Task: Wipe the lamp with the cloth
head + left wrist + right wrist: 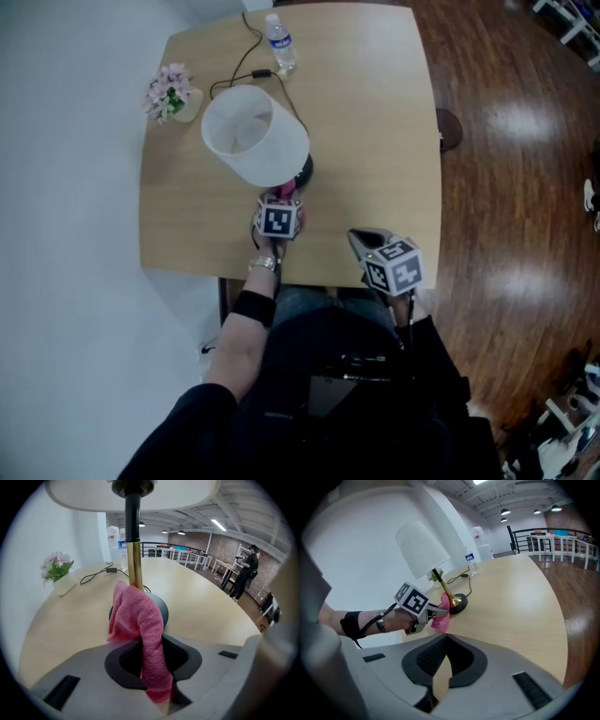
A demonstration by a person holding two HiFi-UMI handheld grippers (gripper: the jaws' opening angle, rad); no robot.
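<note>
The lamp has a white shade (pixel 253 133), a brass stem (pixel 135 566) and a round black base (pixel 306 170), and stands in the middle of the wooden table (pixel 375 141). My left gripper (pixel 281 201) is shut on a pink cloth (pixel 143 620), which rests against the foot of the stem, just above the base. In the right gripper view the cloth (pixel 441 611) hangs from the left gripper beside the lamp base (pixel 458 604). My right gripper (pixel 364 241) hovers over the table's near edge, right of the lamp, shut with nothing between its jaws (pixel 446 637).
A small pot of pink flowers (pixel 171 94) stands at the table's far left. A water bottle (pixel 280 42) is at the far edge, with the lamp's black cable (pixel 246 75) running past it. Wooden floor (pixel 506 187) lies to the right; a person (pixel 246 573) stands far off.
</note>
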